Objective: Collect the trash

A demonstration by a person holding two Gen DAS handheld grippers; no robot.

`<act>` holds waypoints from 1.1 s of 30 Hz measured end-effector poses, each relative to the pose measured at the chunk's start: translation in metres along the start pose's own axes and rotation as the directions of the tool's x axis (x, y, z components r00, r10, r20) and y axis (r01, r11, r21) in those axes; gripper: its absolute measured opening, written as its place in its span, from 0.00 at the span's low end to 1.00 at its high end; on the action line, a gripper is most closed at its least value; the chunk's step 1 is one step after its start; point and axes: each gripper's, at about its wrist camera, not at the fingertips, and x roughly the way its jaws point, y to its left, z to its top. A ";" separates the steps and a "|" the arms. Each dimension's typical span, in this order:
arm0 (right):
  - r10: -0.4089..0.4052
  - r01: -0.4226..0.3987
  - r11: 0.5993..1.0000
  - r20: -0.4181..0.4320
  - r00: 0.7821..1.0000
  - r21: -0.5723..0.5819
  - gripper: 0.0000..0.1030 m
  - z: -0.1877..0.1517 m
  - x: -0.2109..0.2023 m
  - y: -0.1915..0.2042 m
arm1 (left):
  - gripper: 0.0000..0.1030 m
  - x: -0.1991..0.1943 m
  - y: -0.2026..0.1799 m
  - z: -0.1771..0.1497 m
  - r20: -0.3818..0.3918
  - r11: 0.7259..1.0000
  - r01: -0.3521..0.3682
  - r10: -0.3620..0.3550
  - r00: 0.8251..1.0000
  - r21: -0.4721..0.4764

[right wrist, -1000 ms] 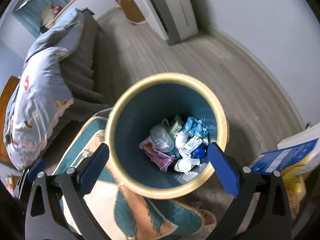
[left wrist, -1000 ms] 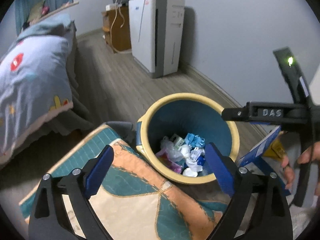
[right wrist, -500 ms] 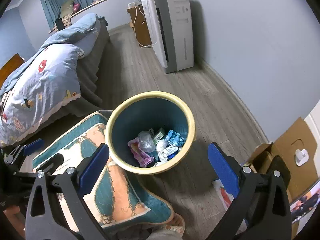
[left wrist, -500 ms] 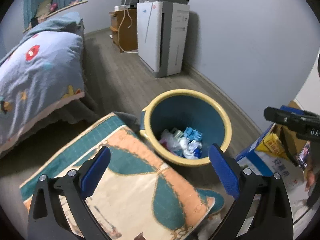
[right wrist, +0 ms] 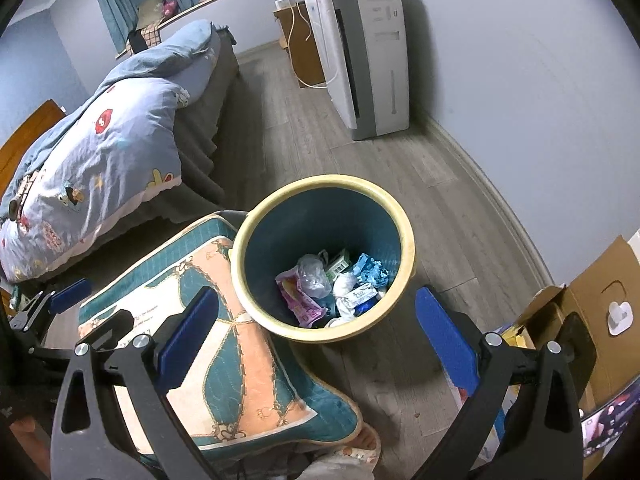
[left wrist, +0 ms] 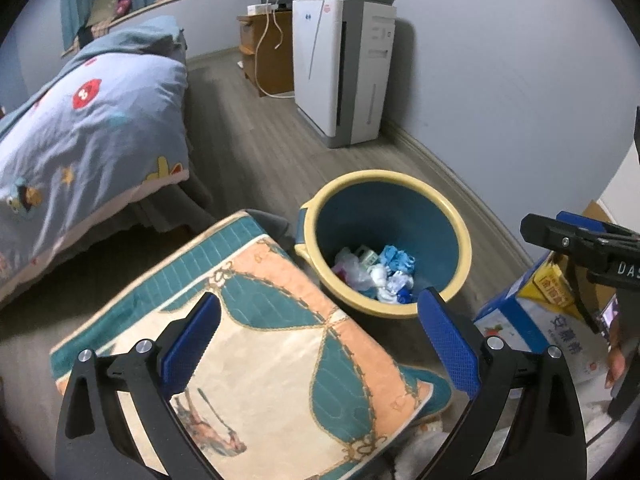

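Note:
A round bin with a yellow rim and blue inside stands on the wood floor. Crumpled trash lies at its bottom: clear plastic, a pink wrapper, blue and white scraps. My left gripper hovers open and empty above a patterned cushion, short of the bin. My right gripper is open and empty too, held above the bin's near rim. The right gripper's black body shows at the right edge of the left wrist view, and the left gripper shows at the left edge of the right wrist view.
A teal and peach cushion lies beside the bin. A bed with a blue quilt fills the left. A white air purifier stands against the wall. Cardboard boxes sit at the right.
Both grippers have risen and pulled back from the bin, which now looks smaller and farther away. Both stay open and empty.

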 end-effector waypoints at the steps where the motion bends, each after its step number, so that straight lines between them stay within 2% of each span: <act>1: -0.002 0.003 1.000 0.002 1.000 -0.003 0.94 0.000 0.000 0.001 | 0.95 -0.001 0.001 0.000 0.002 1.000 0.005 -0.005 1.000 -0.004; 33: -0.007 0.007 1.000 0.003 1.000 -0.009 0.94 0.000 0.000 0.002 | 0.95 -0.003 0.001 0.000 0.000 1.000 0.004 -0.004 1.000 0.005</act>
